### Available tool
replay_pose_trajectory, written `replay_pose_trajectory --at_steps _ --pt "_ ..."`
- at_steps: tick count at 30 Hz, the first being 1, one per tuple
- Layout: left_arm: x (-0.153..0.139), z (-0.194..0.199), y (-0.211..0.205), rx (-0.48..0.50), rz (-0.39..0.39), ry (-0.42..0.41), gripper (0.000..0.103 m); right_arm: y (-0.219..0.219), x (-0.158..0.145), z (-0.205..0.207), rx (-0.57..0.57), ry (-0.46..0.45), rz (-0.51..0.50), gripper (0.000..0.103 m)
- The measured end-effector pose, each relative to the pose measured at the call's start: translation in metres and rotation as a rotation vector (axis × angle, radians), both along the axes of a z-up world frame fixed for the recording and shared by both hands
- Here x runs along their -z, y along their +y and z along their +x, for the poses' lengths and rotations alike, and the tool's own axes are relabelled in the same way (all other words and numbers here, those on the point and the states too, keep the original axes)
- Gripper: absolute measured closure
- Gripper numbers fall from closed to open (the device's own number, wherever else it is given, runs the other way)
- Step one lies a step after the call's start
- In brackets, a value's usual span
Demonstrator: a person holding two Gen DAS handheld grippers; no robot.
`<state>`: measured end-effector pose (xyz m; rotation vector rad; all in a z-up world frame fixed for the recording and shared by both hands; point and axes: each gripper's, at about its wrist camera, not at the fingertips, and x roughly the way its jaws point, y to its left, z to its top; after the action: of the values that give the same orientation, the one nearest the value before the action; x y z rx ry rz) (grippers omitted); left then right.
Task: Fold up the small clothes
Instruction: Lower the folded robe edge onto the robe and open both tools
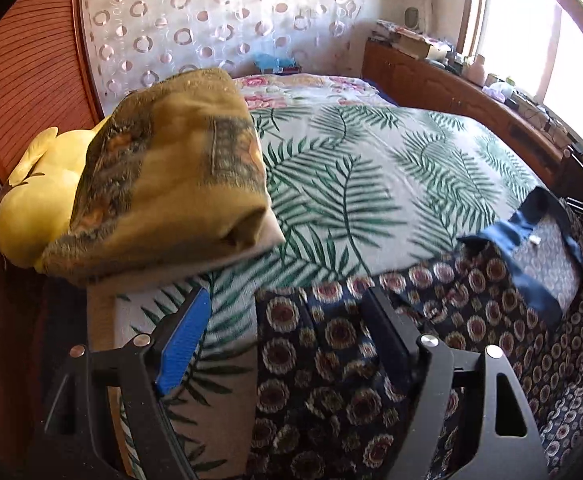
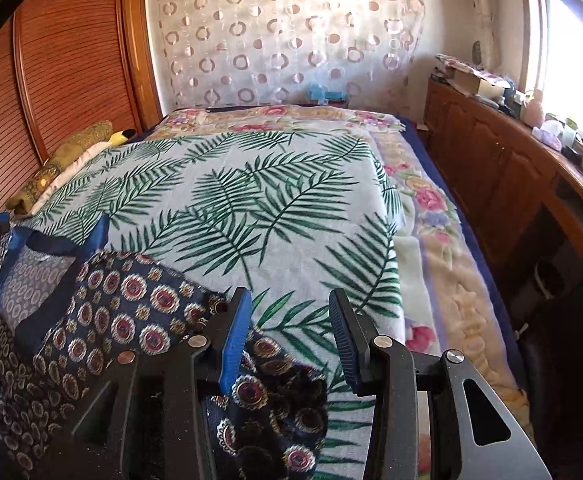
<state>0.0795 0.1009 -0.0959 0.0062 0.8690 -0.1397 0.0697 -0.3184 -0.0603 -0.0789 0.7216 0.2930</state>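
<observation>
The patterned navy garment (image 1: pixel 331 360) lies under both spread, empty sets of fingers (image 1: pixel 187 340) on the bed.

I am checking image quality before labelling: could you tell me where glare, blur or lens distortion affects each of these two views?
Left wrist view: the window at upper right is blown out white, the folded olive blanket and palm-leaf sheet look slightly soft, and the wardrobe bows under fisheye curvature. Right wrist view: the window also glares, the sheet is sharper, and the dark corners are vignetted.
</observation>
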Motion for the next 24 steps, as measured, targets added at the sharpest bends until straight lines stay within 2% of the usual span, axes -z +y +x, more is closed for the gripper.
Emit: replay_pose_trajectory --at_steps 6,9,15,19,24 --pt "0.012 -0.004 0.003 -0.006 -0.015 0.029 0.024 -0.003 -0.002 -0.004 -0.01 0.019 0.004 0.055" --pt "0.016 -0.003 0.004 -0.01 -0.022 0.034 0.024 0.0 -0.004 -0.005 -0.015 0.031 -0.008 0.045" --pt "0.018 -0.003 0.004 -0.009 -0.017 0.032 0.024 0.003 -0.011 -0.011 -0.037 0.035 -0.006 0.044" --pt "0.019 -0.002 0.004 -0.011 -0.012 0.028 0.023 0.006 -0.009 -0.016 -0.06 0.045 -0.003 0.036" --pt "0.018 -0.002 0.003 -0.012 -0.011 0.032 0.023 -0.002 0.002 -0.01 -0.018 0.095 -0.024 0.035"
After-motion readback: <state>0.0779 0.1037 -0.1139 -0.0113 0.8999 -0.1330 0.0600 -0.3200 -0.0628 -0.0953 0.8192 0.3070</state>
